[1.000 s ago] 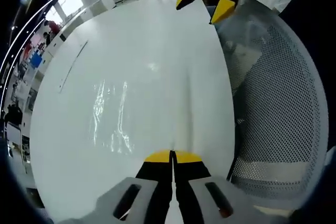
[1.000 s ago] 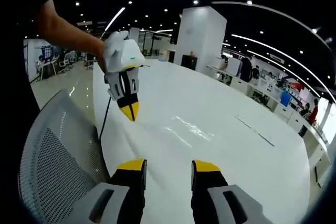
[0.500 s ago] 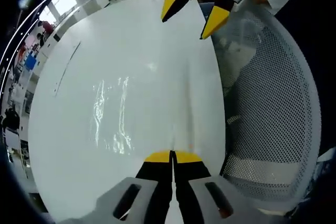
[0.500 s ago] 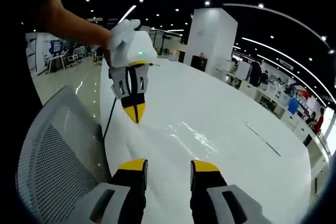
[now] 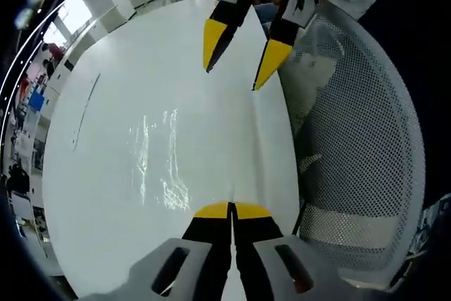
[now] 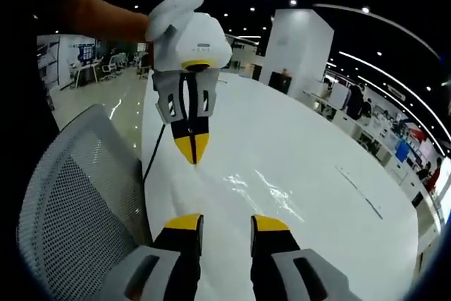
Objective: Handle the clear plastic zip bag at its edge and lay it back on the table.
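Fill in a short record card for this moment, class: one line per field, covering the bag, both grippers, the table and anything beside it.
bag: clear plastic zip bag lying flat on the table, visible mostly as glints
table: white table, large, with a rounded edge
left gripper: left gripper, jaws shut, over the table's edge near the bag; whether it pinches the bag's edge cannot be told
right gripper: right gripper, jaws open, nothing between them
beside the table: white mesh chair
background: open office with ceiling lights
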Tool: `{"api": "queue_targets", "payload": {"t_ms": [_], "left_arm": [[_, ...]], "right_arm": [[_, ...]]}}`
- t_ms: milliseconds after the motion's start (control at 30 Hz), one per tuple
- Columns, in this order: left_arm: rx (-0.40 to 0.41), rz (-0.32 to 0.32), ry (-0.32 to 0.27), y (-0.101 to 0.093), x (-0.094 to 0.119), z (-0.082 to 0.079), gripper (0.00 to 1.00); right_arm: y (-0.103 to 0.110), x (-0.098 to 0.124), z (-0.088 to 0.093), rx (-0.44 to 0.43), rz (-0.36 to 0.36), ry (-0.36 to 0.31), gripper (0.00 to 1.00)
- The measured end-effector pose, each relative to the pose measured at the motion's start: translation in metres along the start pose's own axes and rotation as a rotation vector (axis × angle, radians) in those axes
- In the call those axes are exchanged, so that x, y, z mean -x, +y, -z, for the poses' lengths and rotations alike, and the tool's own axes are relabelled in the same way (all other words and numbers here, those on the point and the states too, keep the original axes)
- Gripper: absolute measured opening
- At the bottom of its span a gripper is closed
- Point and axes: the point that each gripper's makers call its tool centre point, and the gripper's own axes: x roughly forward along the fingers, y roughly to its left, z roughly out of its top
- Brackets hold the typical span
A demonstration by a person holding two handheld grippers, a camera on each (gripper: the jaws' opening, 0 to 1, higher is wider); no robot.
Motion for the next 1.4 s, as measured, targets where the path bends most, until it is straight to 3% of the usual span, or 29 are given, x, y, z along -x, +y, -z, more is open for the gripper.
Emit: {"api": "queue_targets", "payload": {"t_ms": [333, 700, 967, 1167, 1267, 1333, 1400], "left_arm": [[-0.062, 0.001, -0.011, 0.000, -0.002, -0.015, 0.00], [-0.110, -0.020, -0.050, -0.005, -0.003, -0.034, 0.00], [-0.155, -0.048, -0.110, -0.007, -0.003, -0.043, 0.00], [-0.262, -0.131, -0.213, 0.001, 0.000, -0.055, 0.00], [-0.286, -0.142, -0.250, 0.000, 0.001, -0.059, 0.08], [-0.300, -0.165, -0.257, 0.003, 0.000, -0.060, 0.11], [-0.291, -0.164, -0.250, 0.004, -0.002, -0.057, 0.08]], "right_arm": [[0.005, -0.010, 0.004, 0.045, -0.013, 0.031, 0.19], [0.008, -0.019, 0.016, 0.115, 0.001, 0.080, 0.07], [0.008, -0.017, 0.021, 0.111, 0.003, 0.087, 0.00], [0.008, -0.014, 0.023, 0.133, 0.001, 0.084, 0.00], [0.006, -0.012, 0.021, 0.143, 0.005, 0.075, 0.00], [0.006, -0.012, 0.020, 0.145, 0.007, 0.071, 0.00], [0.005, -0.012, 0.020, 0.148, 0.008, 0.073, 0.00]]}}
